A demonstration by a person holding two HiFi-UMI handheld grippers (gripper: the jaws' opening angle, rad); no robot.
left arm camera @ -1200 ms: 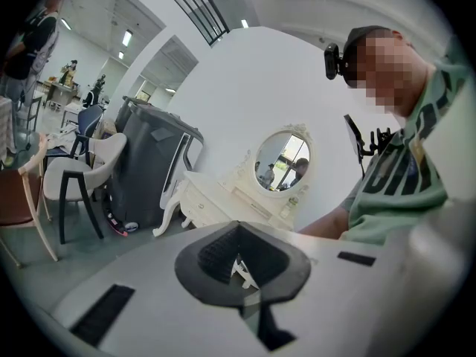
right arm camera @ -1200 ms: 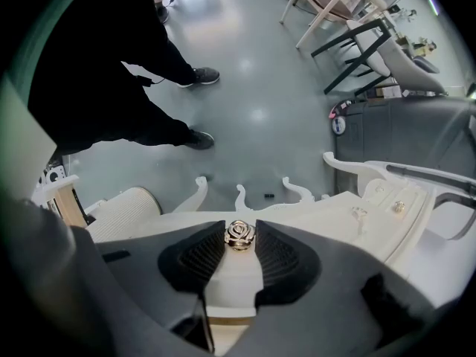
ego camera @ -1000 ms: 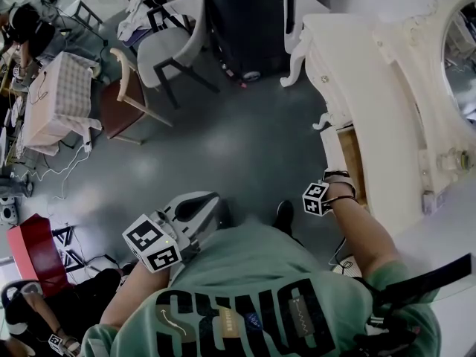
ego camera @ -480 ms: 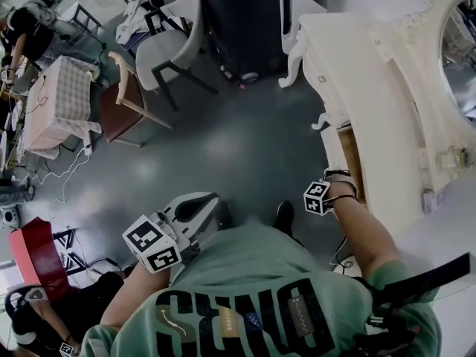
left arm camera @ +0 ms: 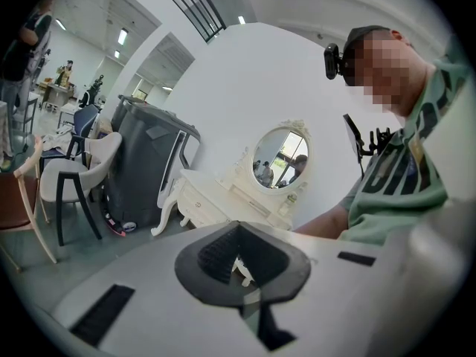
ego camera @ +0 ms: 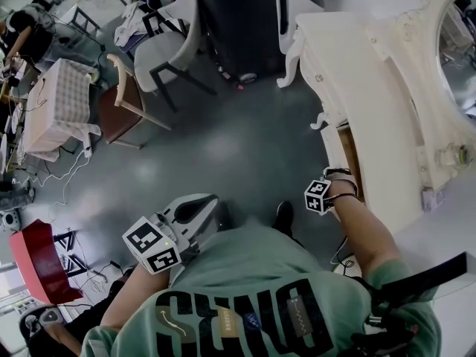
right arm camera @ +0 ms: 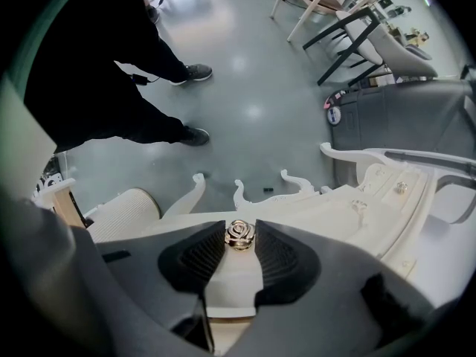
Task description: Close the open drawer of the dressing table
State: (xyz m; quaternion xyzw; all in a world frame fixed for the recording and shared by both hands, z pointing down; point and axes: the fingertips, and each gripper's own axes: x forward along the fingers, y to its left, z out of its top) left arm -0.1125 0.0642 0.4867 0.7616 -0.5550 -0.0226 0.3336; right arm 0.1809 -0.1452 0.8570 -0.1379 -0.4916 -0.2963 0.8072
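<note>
At 3 o'clock | drawer (ego camera: 349, 157) jutting toward 9, lying 12-6 | right gripper (right arm camera: 239, 227) pinching knob (right arm camera: 239, 234) | left gripper (left arm camera: 238, 227) hanging clenched, empty

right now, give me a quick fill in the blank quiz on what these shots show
1. The right gripper has its fingers closed on a gold knob shaped like a ____.
2. The mirror on the dressing table is ____ in shape.
3. The left gripper, fingers together, grips ____.
4. In the head view, the drawer under the right gripper stands ____.

Missing words: rose; oval; nothing; open
</note>
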